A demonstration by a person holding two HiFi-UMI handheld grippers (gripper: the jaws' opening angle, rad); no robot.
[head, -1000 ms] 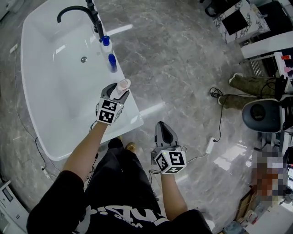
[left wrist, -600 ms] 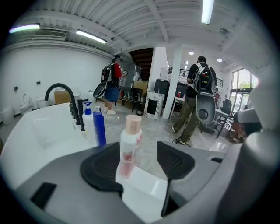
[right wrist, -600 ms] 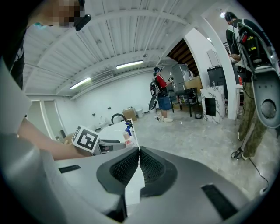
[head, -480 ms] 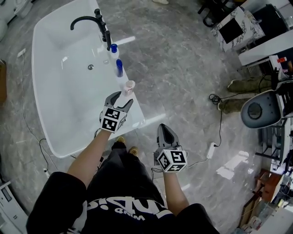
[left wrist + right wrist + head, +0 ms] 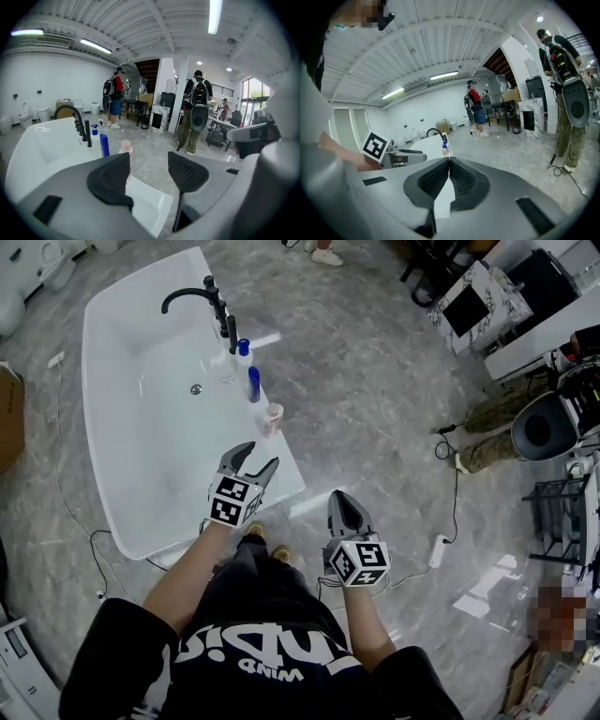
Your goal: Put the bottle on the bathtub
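A pale pink bottle (image 5: 271, 417) stands upright on the right rim of the white bathtub (image 5: 131, 465), free of any gripper. In the left gripper view the same bottle (image 5: 125, 148) shows just past the left jaw. My left gripper (image 5: 251, 458) is open, a short way back from the bottle, with nothing between its jaws (image 5: 147, 173). My right gripper (image 5: 344, 512) hangs over the floor beside the tub, shut and empty (image 5: 449, 174).
Two blue bottles (image 5: 253, 382) and a white blue-capped one (image 5: 242, 352) stand further along the rim by the black faucet (image 5: 195, 298). Cables and a power strip (image 5: 437, 549) lie on the marble floor. People (image 5: 195, 115) stand beyond, near desks and chairs.
My left gripper held the pink bottle over the rim earlier; it has now let go, opened and drawn back. The bottle stays on the rim. The right gripper kept its place.
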